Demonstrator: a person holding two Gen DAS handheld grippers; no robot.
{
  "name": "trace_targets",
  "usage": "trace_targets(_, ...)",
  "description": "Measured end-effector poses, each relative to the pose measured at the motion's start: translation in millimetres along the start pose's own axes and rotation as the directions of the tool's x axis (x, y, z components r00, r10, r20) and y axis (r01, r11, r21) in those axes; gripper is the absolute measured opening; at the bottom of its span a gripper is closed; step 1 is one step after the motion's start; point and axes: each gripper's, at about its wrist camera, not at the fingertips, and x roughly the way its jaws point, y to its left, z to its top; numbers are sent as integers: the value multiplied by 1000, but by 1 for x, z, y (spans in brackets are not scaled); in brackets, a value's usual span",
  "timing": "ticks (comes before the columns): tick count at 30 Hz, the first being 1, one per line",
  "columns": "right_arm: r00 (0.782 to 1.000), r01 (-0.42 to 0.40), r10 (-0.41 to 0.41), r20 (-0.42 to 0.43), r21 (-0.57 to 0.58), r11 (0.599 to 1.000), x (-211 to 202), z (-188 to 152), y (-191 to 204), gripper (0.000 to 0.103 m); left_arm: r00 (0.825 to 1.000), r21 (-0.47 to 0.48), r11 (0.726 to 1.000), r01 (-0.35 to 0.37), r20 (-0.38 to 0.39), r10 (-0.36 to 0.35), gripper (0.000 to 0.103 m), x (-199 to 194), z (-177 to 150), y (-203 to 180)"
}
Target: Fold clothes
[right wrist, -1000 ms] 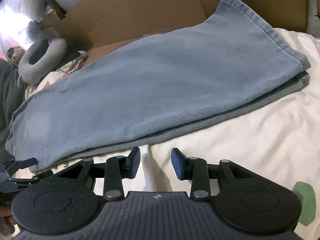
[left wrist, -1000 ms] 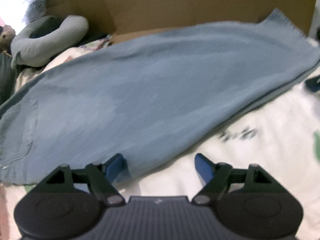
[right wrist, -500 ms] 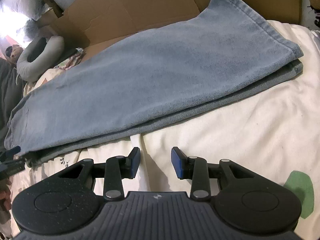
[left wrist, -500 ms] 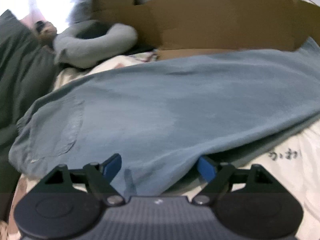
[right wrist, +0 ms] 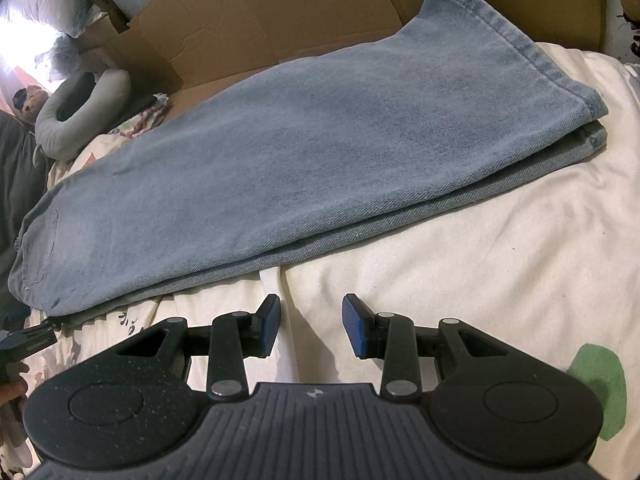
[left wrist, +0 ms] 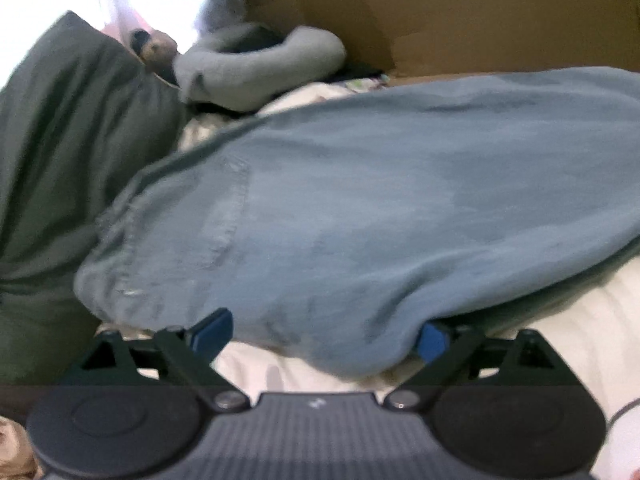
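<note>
Nearest to me, my left claw [left wrist: 322, 334] has its blue pads spread wide and its jaws are opening; a soft bulge of the jeans [left wrist: 380, 208] sits between them, the right pad tucked under the cloth's edge, neither pad pressing it. My right claw [right wrist: 311, 326] is released, jaws partly apart with nothing between them, hovering over the cream bedsheet [right wrist: 460, 272] just short of the jeans' near edge.

The jeans are faded light-blue denim with a fine twill weave, folded lengthwise so one leg lies on the other. They run slantwise across the bed: waist and stitched back pocket [left wrist: 224, 216] toward the left side by my left claw, double-stitched hems [right wrist: 516, 48] toward the far right corner. The sheet is smooth, slightly creased, with a green blotch [right wrist: 598, 388] at the near right.

Beyond, at the bed's left edge, is a dark green cushion [left wrist: 60, 140], then a grey U-shaped neck pillow [right wrist: 80, 116]. Flat brown cardboard [right wrist: 280, 12] stands along the far edge.
</note>
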Motion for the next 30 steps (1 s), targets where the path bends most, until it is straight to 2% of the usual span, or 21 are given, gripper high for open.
trace_targets(4,1000,1,-1,1,-1,1000,0,-1,-1,41,996,-55,996,-71,58,74,94,-8,3,12)
trace_targets(8,1000,2,-2,1,-2,1000,0,-1,-1,41,995,-165,982,-91,27,97,94,-3,9,24)
trace_targets(10,1000,2,-2,0,-3,1000,-1,-1,0,41,997,-268,961,-74,-15,73,92,5,10,34)
trace_targets(13,1000,0,0,-1,-7,1000,-1,-1,-1,41,998,-404,913,-55,-46,40,92,13,11,50)
trace_targets(19,1000,-5,5,-2,-17,1000,-2,-1,-3,41,997,-383,921,-73,6,82,94,14,23,65)
trace_targets(23,1000,-6,6,-1,-15,1000,-1,-1,-4,41,999,-468,883,-41,-49,21,95,23,17,70)
trace_targets(26,1000,-4,4,-1,-14,1000,-1,0,-3,41,993,-552,834,-16,-105,-51,93,33,8,69)
trace_targets(28,1000,-4,4,-1,-13,1000,-2,-1,-3,41,987,-570,821,3,-130,-94,85,39,3,65)
trace_targets(30,1000,-3,3,-1,-13,1000,-2,-1,-2,41,980,-572,820,21,-151,-130,67,44,-2,59)
